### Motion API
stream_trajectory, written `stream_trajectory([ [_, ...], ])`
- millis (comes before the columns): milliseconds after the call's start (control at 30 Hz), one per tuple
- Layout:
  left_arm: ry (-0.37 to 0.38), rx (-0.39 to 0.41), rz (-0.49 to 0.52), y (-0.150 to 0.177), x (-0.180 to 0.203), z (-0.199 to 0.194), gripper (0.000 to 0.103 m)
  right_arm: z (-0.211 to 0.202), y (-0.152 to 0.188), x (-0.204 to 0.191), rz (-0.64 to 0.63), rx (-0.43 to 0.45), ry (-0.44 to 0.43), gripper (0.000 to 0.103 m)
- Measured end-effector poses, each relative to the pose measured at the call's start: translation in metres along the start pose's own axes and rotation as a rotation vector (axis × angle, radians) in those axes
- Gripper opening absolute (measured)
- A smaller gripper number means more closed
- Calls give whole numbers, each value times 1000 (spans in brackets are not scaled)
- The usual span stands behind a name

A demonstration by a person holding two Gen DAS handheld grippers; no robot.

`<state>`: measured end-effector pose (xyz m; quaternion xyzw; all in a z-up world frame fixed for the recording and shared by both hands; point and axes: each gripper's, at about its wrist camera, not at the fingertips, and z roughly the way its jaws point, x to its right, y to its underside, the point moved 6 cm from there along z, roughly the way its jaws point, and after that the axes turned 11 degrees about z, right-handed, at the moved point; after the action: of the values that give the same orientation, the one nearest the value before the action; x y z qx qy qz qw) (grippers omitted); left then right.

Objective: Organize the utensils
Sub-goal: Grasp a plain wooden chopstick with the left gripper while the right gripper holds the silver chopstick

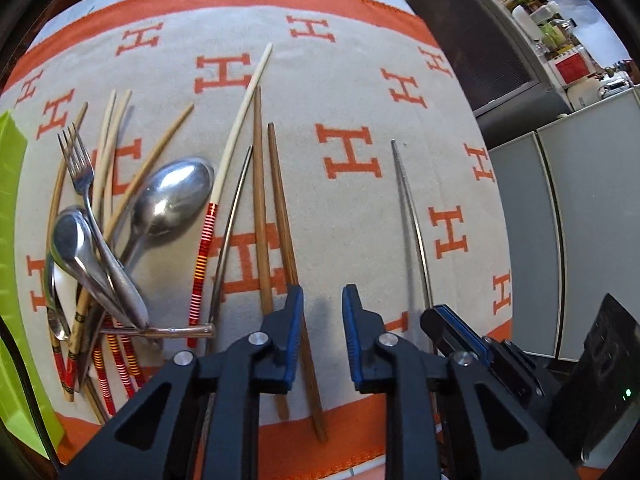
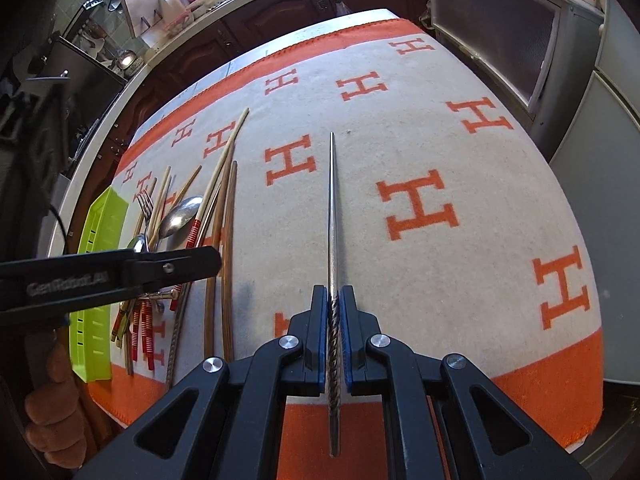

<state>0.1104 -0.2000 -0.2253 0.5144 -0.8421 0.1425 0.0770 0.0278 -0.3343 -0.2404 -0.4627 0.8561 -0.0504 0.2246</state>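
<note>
utensil pile (image 1: 120, 248) crowds left, bare cloth (image 1: 340, 92) right

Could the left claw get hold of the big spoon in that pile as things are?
Probably yes. The left claw holds nothing and the big spoon lies face-up on the pile with nothing over its bowl, though chopsticks crowd both sides and its handle runs under the fork.

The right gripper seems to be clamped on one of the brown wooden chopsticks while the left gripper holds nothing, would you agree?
Not quite. The right gripper is shut on the metal chopstick, not a wooden one, as the right wrist view shows. The brown wooden chopsticks lie on the cloth. The left gripper indeed holds nothing.
</note>
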Motion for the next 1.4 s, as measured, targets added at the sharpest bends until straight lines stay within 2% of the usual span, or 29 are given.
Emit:
stream_trajectory([
  [433, -126, -8, -20, 5, -7, 20, 17, -10, 10, 7, 10, 7, -14, 6],
  [600, -217, 65, 5, 7, 3, 22, 19, -9, 13, 6, -3, 10, -5, 6],
  [733, -310, 135, 68, 12, 20, 28, 21, -6, 19, 5, -12, 11, 2, 6],
  [900, -356, 231, 102, 21, 29, 28, 21, -1, 29, 8, -22, 14, 21, 6],
  [933, -361, 244, 113, 23, 31, 28, 19, -1, 30, 8, -22, 13, 22, 6],
  [1033, -337, 262, 138, 28, 34, 27, 6, 1, 36, 9, -23, 6, 24, 6],
  [1233, -269, 264, 107, 39, 17, 11, 4, -8, 39, 8, -20, 32, 13, 6],
  [1400, -225, 337, 90, 39, 9, -23, 4, -25, 35, -2, -15, 68, -22, 6],
])
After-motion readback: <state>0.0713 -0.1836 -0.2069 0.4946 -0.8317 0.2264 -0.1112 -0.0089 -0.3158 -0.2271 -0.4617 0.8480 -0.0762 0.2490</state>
